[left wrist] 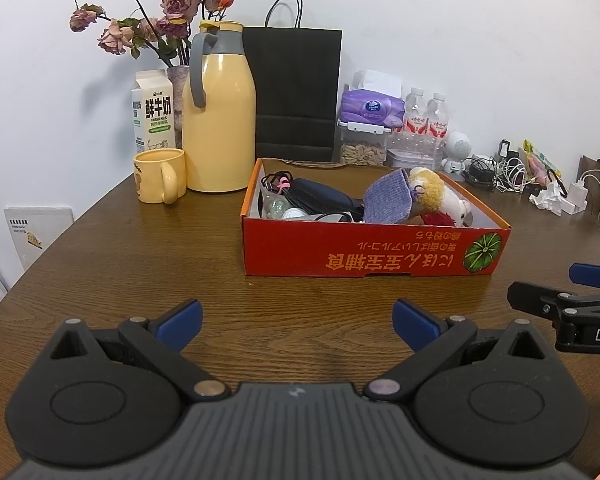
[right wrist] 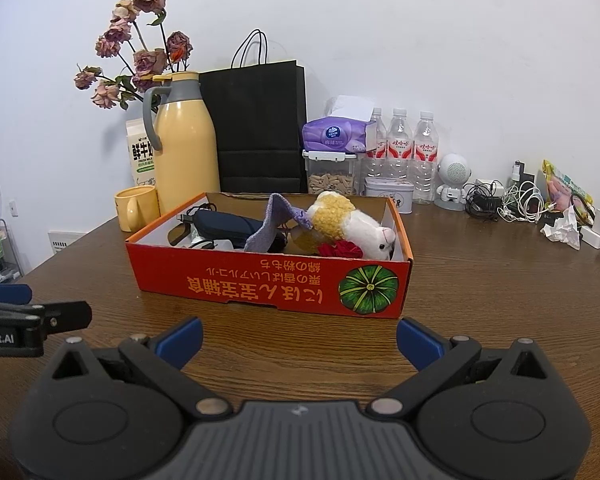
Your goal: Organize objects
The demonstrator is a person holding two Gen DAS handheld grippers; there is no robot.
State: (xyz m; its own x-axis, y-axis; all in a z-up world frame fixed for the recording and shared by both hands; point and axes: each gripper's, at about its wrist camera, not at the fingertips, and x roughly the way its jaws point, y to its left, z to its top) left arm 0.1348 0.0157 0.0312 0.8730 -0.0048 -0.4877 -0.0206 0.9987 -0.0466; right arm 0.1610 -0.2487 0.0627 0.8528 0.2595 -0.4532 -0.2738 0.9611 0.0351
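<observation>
Orange box [right wrist: 260, 284] bears upside-down Japanese lettering; milk carton [left wrist: 154, 114] reads "FRESH MILK".

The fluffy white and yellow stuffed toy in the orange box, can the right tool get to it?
Probably yes. The white and yellow stuffed toy lies on top in the open-topped orange cardboard box, and the right tool is open with only bare wooden table between. It would have to go over the box wall.

**My two grippers**

My left gripper [left wrist: 298, 326] is matte black with blue finger pads [left wrist: 180, 326], silver pivot screws and a ribbed grey centre; my right gripper [right wrist: 299, 340] matches it; white lettering marks each side.
</observation>
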